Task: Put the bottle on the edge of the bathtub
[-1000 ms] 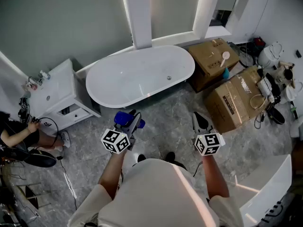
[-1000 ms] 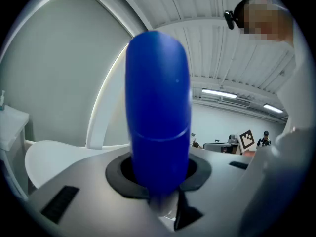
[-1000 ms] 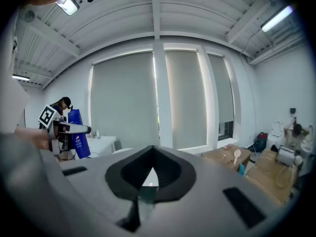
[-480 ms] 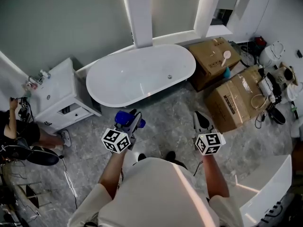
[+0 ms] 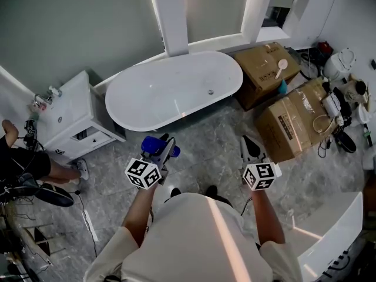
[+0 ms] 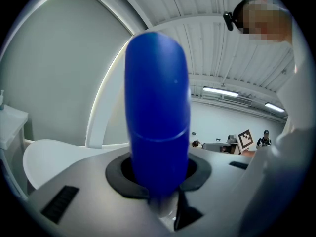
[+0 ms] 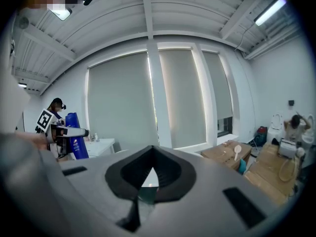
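1. Left tool (image 5: 163,150): its jaws stand part-way apart and are clamped on the blue bottle (image 6: 157,112). The dark pads wrap the lower body from both sides.
2. That bottle fills the middle of the left gripper view, rounded end up. Its bottom end disappears down between the jaws, so its foot cannot be made out.
3. From the head view only a small blue patch of the bottle peeks out past the tool's tips. The rest is covered by the tool and its marker cube.
4. Right tool (image 5: 249,150): jaws brought together, tips meeting, nothing between them. It is held level with the left one and well apart from it.
5. In the right gripper view the bottle appears again far off at the left edge, upright in the other tool. Its print is too small to read.
6. Both tools are over the grey marble floor (image 5: 205,145), in front of the wearer's chest.
7. The white bathtub (image 5: 158,96) lies ahead, apart from the bottle.
8. Left of the tub stands a white cabinet (image 5: 70,119). A seated person (image 5: 23,164) beside it is cut off by the frame edge.
9. Right of the tub are cardboard boxes (image 5: 291,125), with a light spoon (image 5: 281,66) lying on the farther one. The clutter beyond them is too small to name.
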The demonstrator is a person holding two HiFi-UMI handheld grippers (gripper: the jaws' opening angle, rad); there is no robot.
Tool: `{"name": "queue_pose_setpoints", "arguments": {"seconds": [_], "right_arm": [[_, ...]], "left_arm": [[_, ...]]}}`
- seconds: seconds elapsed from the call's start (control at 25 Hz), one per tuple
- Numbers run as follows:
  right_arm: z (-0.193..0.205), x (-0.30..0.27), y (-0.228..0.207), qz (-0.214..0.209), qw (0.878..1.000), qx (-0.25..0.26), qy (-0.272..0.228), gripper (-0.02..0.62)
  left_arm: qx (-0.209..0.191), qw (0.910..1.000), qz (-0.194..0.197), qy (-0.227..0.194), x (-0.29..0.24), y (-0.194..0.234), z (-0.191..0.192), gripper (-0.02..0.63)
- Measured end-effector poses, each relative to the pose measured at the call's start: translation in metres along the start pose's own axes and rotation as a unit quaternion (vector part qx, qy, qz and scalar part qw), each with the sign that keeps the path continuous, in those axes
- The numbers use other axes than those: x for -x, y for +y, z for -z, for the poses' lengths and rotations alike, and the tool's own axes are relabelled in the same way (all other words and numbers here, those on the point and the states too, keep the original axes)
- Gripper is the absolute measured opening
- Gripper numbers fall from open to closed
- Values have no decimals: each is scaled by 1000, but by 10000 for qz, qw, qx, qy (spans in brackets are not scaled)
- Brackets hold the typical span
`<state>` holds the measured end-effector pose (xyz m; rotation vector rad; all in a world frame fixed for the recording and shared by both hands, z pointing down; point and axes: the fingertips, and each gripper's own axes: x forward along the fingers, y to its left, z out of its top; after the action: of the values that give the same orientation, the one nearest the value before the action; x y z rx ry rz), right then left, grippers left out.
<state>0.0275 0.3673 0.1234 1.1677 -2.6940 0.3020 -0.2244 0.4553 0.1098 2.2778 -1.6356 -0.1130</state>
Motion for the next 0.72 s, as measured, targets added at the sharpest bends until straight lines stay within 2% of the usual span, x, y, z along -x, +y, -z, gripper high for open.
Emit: {"name": "queue_pose_setpoints", "arguments": {"seconds": [0.72], "right_arm": [[19,18,-115,-28,9999,35,152,2]], "left_arm": [[96,9997,190,75,-112,-75,27,101]]}}
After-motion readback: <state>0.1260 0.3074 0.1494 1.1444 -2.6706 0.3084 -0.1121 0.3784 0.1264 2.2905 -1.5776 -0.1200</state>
